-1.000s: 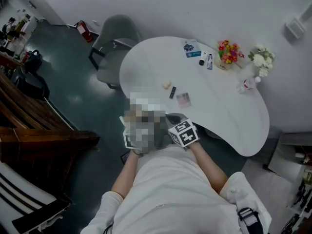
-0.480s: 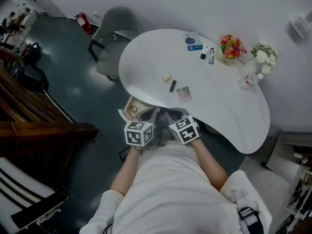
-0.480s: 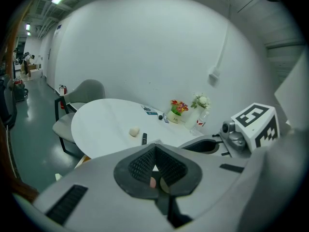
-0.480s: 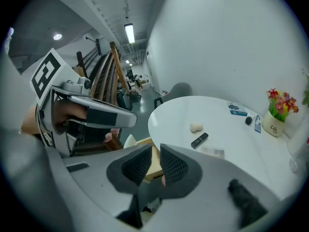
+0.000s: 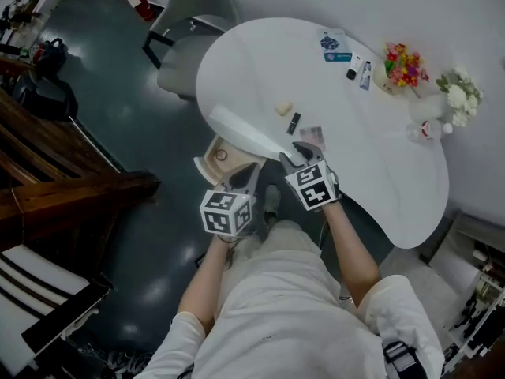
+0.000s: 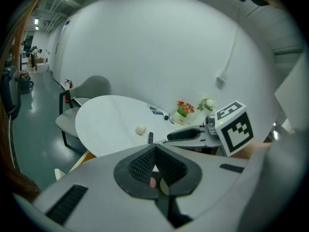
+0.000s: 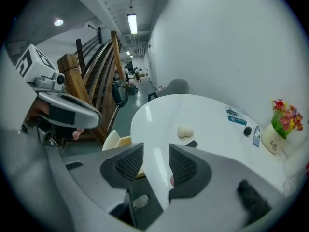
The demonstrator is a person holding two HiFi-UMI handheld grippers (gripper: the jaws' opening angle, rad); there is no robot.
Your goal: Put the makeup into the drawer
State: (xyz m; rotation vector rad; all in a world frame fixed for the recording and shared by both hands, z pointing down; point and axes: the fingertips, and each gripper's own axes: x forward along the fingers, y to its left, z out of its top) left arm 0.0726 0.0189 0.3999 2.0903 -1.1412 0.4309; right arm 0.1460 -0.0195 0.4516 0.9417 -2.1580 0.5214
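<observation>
Three light makeup pieces, a soft sponge [image 5: 282, 108], a stiff black tube [image 5: 293, 122] and a flat palette [image 5: 312, 135], are pictured near the table's [image 5: 394, 172] front edge, each judged best pinched across its sides. One round item is seen in the open drawer [image 5: 207, 164]. The left gripper [image 5: 248, 172] is closed and empty; the right gripper's [image 5: 296, 153] jaws, just opened partway, hold nothing.

A grey chair [image 5: 193, 30] stands at the upper left, a red fire extinguisher [image 5: 143, 3] beside it; colourful flowers [image 5: 404, 61] and white flowers [image 5: 460, 99] sit upper right.

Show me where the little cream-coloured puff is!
In the head view, the cream-coloured puff lies on the round white table, beside the slim black tube.
</observation>
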